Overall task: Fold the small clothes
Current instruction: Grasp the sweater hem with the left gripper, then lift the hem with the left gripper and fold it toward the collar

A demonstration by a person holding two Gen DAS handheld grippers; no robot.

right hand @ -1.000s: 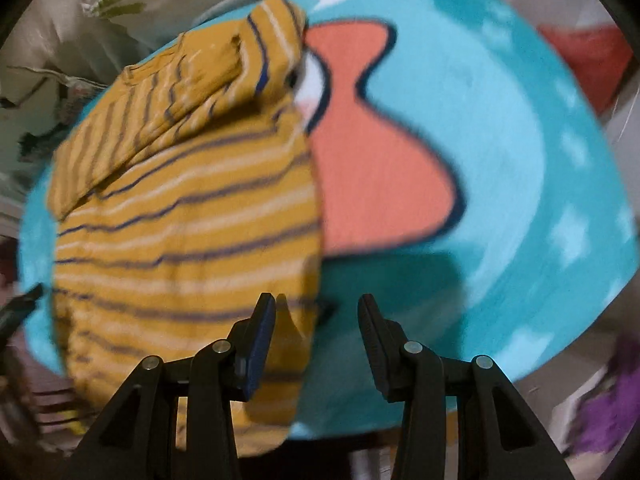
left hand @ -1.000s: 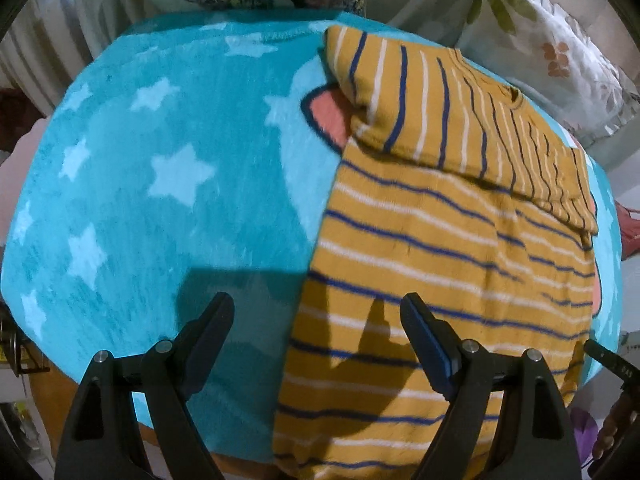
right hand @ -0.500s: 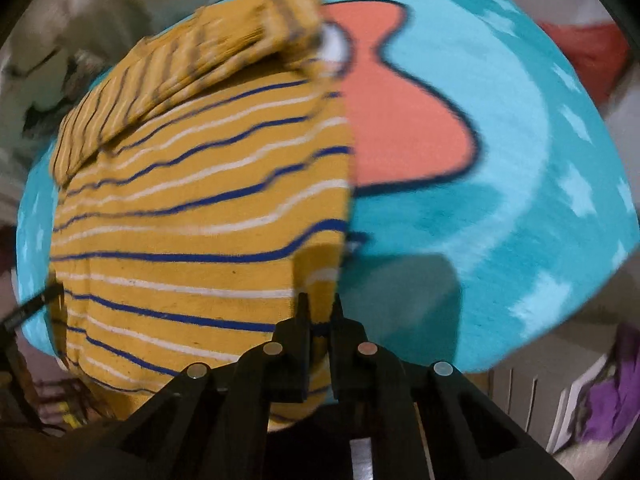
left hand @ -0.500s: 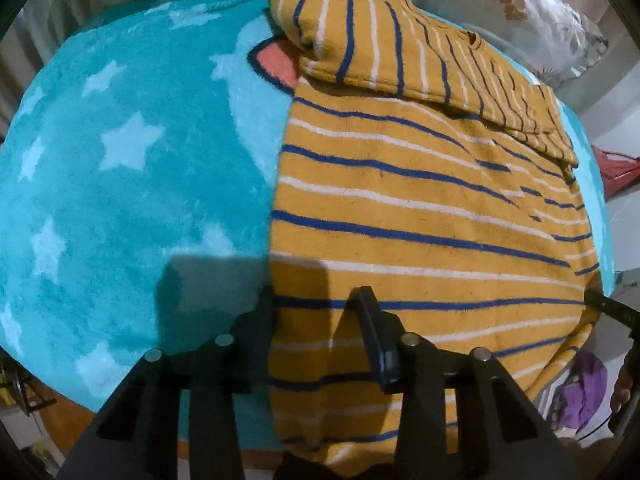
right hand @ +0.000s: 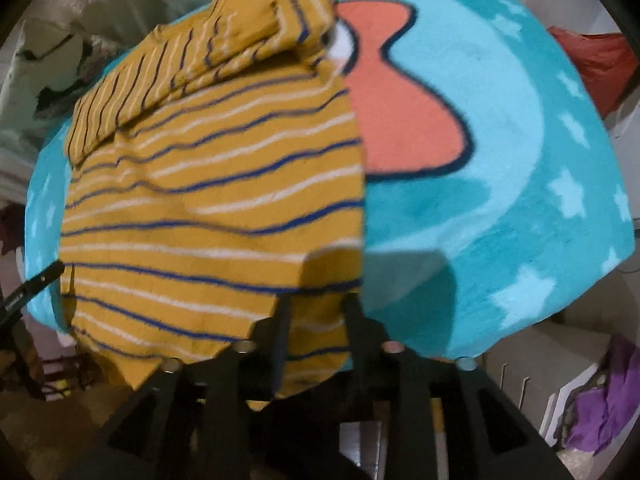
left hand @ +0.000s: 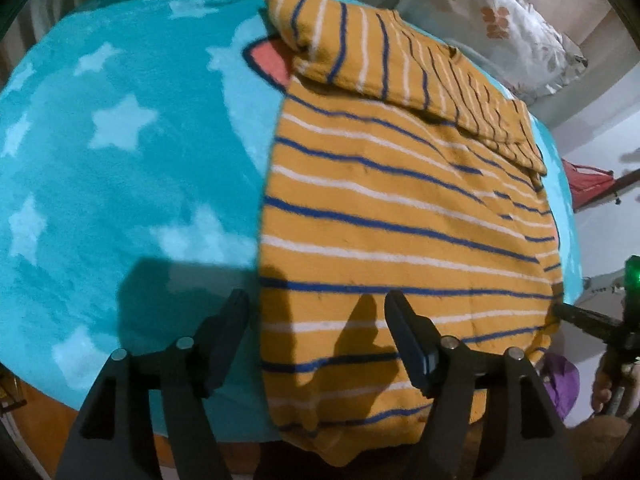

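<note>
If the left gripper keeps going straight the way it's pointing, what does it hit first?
Most likely the near hem of the yellow striped shirt. The left gripper, its jaws opening with nothing pinched between them, straddles the shirt's left edge, so one finger may meet the blue star blanket instead. Depth is unclear.

Bare starred blanket (left hand: pixel 120 168) lies open left of the striped shirt (left hand: pixel 400 208); floral pillows (left hand: pixel 500 28) crowd the far edge.

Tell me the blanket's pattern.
Turquoise blanket with pale stars; clearest in the left wrist view.
</note>
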